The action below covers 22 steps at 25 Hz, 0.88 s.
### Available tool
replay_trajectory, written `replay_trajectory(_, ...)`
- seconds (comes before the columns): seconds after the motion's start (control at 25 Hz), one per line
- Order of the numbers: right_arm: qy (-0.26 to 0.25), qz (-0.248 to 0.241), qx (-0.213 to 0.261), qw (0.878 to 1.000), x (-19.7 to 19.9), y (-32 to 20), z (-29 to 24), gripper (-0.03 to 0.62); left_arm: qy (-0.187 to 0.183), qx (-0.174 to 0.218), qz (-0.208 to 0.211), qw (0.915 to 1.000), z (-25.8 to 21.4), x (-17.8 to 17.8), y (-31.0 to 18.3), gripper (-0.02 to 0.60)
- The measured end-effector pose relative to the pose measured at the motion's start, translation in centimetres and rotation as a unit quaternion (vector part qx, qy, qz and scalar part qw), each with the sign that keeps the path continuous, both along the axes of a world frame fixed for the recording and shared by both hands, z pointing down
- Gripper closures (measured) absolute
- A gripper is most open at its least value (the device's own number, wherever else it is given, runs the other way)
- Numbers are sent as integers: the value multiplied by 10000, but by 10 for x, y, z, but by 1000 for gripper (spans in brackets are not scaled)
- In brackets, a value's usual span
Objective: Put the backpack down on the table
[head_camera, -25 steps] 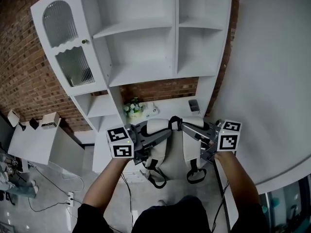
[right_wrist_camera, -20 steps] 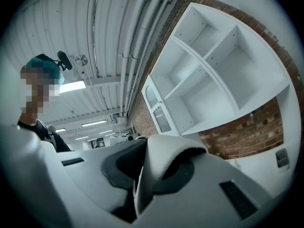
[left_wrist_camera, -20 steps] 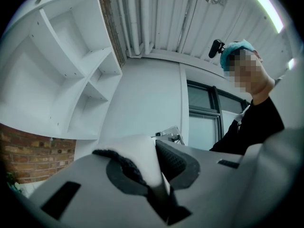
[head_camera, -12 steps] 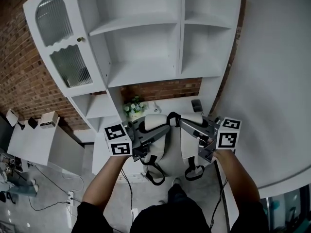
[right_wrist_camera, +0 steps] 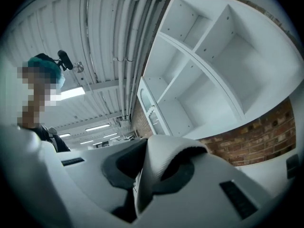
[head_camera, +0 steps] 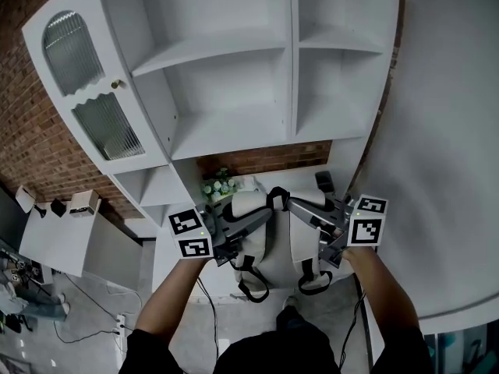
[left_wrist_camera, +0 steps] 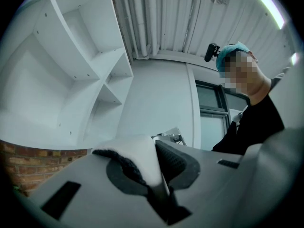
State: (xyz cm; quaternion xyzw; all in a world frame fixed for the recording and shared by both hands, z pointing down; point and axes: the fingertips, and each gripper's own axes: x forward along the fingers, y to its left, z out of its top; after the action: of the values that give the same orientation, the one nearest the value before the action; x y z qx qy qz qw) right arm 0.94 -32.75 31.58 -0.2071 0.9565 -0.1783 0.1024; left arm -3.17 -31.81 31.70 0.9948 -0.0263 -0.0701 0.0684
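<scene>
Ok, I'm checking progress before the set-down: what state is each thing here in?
backpack: held up, hanging, not yet on the table.
left gripper: shut on a padded strap.
right gripper: shut on the other strap.
cabinet door: closed.

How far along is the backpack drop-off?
Done: left gripper and right gripper each clamp a white padded part of the backpack. In hand: it hangs between them at the table. Left: set it down, release.
</scene>
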Motion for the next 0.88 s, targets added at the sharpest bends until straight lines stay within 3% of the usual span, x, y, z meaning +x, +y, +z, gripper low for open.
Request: replay_trajectory(0.88,151,-434,177,9988,23,-139,-3,545,-44,-92,-503,9987,-4,28,-141,518)
